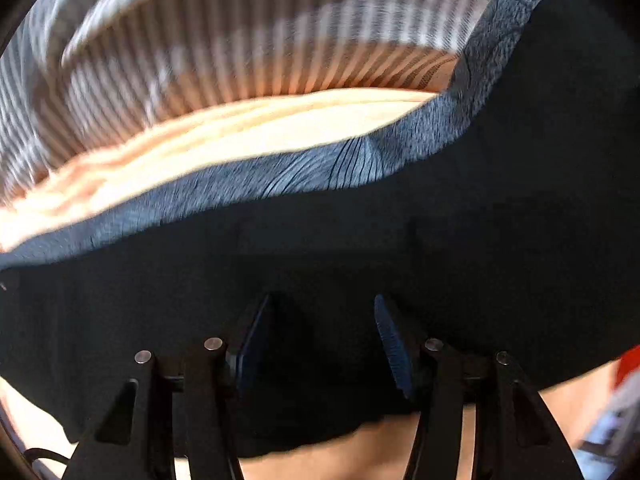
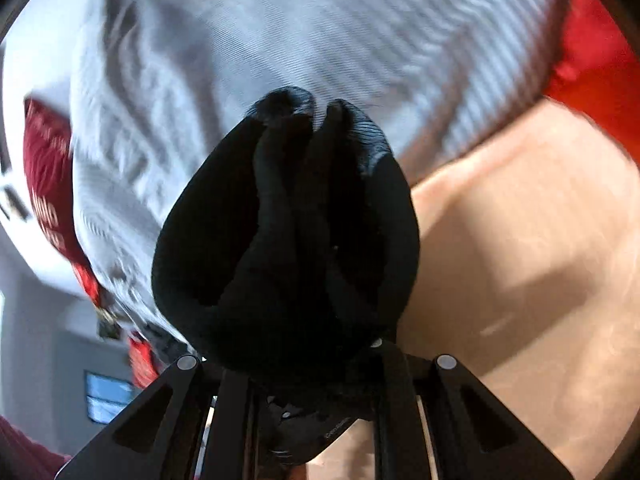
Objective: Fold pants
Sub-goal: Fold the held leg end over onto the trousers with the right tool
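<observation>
The black pants lie spread across the lower half of the left wrist view, with a blue-grey edge catching light along their far side. My left gripper is open, its blue-padded fingers apart just above the black cloth, holding nothing. In the right wrist view my right gripper is shut on a thick bunched fold of the black pants, which fills the middle of the view and hides the fingertips.
A pale peach surface lies beyond the pants, also in the right wrist view. A grey-and-white striped cloth is behind it, also in the right wrist view. Red items sit at both sides.
</observation>
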The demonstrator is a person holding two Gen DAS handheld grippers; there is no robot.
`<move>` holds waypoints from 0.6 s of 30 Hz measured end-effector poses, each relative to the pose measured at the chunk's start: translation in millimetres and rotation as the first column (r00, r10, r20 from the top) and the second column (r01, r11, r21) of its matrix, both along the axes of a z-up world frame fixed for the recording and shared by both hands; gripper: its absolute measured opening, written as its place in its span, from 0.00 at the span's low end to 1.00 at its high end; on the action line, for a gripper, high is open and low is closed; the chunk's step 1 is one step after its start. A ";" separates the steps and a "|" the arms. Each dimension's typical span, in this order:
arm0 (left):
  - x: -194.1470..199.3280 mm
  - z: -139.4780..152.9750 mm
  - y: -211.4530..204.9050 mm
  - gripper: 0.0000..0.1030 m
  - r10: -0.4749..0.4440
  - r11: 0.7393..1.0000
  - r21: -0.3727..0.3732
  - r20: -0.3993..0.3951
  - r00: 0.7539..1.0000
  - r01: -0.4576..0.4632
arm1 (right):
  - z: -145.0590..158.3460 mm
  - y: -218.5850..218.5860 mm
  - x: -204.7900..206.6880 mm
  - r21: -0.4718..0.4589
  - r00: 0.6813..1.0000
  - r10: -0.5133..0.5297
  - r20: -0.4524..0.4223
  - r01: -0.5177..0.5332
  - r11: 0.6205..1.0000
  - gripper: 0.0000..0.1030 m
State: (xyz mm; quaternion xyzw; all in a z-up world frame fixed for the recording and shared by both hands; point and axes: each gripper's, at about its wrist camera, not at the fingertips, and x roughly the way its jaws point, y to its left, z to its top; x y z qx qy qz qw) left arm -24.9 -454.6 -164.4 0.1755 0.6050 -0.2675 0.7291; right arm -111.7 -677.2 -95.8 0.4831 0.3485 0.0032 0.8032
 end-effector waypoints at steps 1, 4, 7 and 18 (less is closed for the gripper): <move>4.7 7.4 13.1 0.54 0.025 0.999 -0.026 -0.024 0.999 -0.026 | 8.4 9.3 5.6 -0.037 1.000 0.015 -0.007 -0.015 0.999 0.14; 21.2 37.5 70.3 0.54 0.090 0.994 -0.061 -0.028 0.996 -0.091 | 34.4 50.7 29.2 -0.196 0.996 0.081 -0.048 -0.089 0.977 0.14; 38.9 55.8 127.7 0.54 0.150 0.987 -0.058 -0.019 0.989 -0.151 | 46.3 99.9 54.4 -0.330 0.984 0.147 -0.103 -0.173 0.928 0.14; 97.1 55.9 323.6 0.54 0.367 0.927 0.068 0.032 0.930 -0.368 | -40.8 315.1 150.1 -0.633 0.870 0.192 -0.453 -0.466 0.618 0.17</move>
